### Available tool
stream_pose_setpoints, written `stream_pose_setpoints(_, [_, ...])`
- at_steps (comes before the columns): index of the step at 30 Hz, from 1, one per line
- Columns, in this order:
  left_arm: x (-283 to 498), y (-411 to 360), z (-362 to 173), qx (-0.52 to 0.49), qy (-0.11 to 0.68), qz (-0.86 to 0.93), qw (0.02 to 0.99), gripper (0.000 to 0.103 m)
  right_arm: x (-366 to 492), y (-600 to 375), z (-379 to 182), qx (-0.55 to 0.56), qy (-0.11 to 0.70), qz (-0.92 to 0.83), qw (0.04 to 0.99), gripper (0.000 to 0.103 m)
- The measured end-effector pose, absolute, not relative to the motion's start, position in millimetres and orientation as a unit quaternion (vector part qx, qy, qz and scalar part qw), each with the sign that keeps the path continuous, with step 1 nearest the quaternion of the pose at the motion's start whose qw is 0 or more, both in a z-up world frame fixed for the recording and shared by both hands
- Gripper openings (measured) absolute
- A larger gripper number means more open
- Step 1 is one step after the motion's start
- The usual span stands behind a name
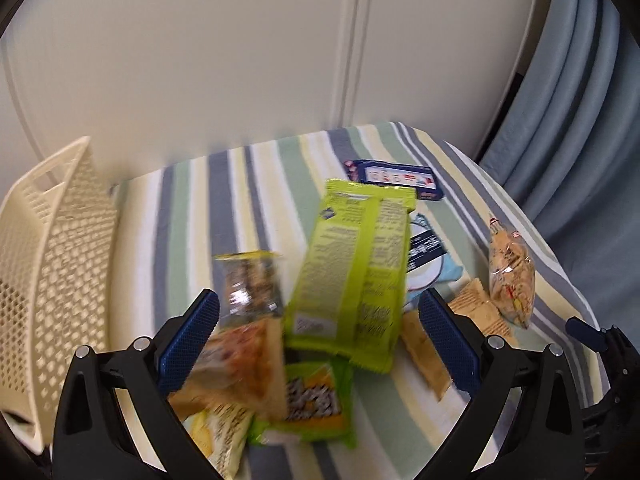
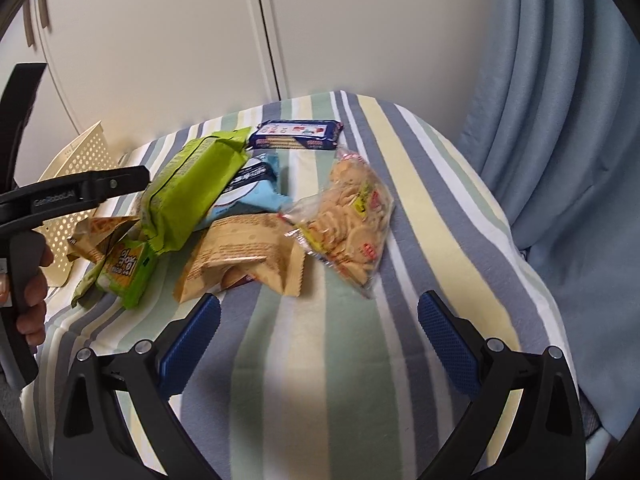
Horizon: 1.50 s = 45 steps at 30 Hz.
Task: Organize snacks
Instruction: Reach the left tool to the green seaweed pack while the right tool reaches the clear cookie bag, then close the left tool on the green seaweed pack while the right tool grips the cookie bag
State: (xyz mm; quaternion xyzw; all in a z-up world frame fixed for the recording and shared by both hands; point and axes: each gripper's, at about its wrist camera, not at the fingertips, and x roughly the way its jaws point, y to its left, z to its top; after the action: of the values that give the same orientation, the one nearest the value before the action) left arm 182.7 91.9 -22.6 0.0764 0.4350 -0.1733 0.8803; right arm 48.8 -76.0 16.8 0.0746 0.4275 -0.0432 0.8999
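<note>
A pile of snacks lies on a striped cloth (image 2: 312, 360). My left gripper (image 1: 318, 320) is open and hovers low over the pile, touching nothing. Between its fingers I see a long lime-green packet (image 1: 352, 272), an orange packet (image 1: 240, 360), a clear packet with a yellow top (image 1: 250, 280) and a small green pack (image 1: 316, 400). My right gripper (image 2: 320, 320) is open over bare cloth, just short of a tan packet (image 2: 248, 256) and a clear bag of round crackers (image 2: 348, 216). The lime-green packet (image 2: 192, 192) leans on a light blue packet (image 2: 252, 188).
A cream perforated basket (image 1: 48, 260) stands at the left edge of the cloth. A dark blue biscuit pack (image 1: 394, 178) lies at the back. White cupboard doors (image 1: 240, 60) stand behind, and a blue curtain (image 2: 560, 120) hangs on the right. A hand (image 2: 32, 300) holds the left gripper.
</note>
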Motion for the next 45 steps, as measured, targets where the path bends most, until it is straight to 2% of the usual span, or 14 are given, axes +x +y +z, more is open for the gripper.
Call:
stream_pose_setpoints(4, [197.6,79.3,-35.8,0.072,0.454,-0.188,0.868,0.1,55.9,-88.3,19.2,0.079,0.424,-0.048,0.901,0.098])
stream_pose_setpoints(7, [202.4,71.0,-42.2,0.081,0.459,-0.197,0.863,0.09,62.5,-94.8,20.0,0.086,0.423,-0.048,0.901,0.098])
stream_pose_setpoints(9, [206.8,66.9,-47.0,0.083,0.464,-0.202,0.858,0.078,67.4,-98.3,19.1,0.095,0.424,-0.045,0.899,0.098])
stream_pose_setpoints(12, [211.6,63.0,-53.9,0.085,0.47,-0.203,0.855,0.073,73.7,-102.1,17.6,0.103,0.425,-0.045,0.898,0.098])
stream_pose_setpoints(22, [213.9,73.4,-55.5,0.052,0.464,-0.215,0.858,0.07,101.5,-126.4,13.0,0.143,0.433,-0.041,0.889,0.098])
stream_pose_setpoints(31, [198.9,96.0,-24.0,0.002,0.426,-0.22,0.877,0.069,141.2,-139.0,-11.3,0.223,0.474,-0.005,0.852,0.097])
stream_pose_setpoints(35, [193.6,103.5,-14.7,-0.013,0.415,-0.221,0.883,0.069,153.1,-135.9,-19.1,0.219,0.491,-0.006,0.843,0.082])
stream_pose_setpoints(38, [190.1,108.0,-6.9,-0.021,0.403,-0.218,0.889,0.066,158.8,-134.4,-23.6,0.214,0.499,-0.003,0.84,0.077])
stream_pose_setpoints(40, [187.3,111.3,-0.5,-0.025,0.394,-0.217,0.893,0.06,161.0,-131.2,-24.3,0.209,0.5,-0.002,0.841,0.073])
stream_pose_setpoints(44, [180.4,122.3,20.9,-0.039,0.366,-0.215,0.904,0.06,160.7,-128.6,-21.7,0.189,0.501,-0.007,0.845,0.056])
stream_pose_setpoints(45, [179.5,124.3,25.2,-0.042,0.362,-0.215,0.906,0.06,161.1,-127.3,-21.8,0.185,0.502,-0.008,0.845,0.056])
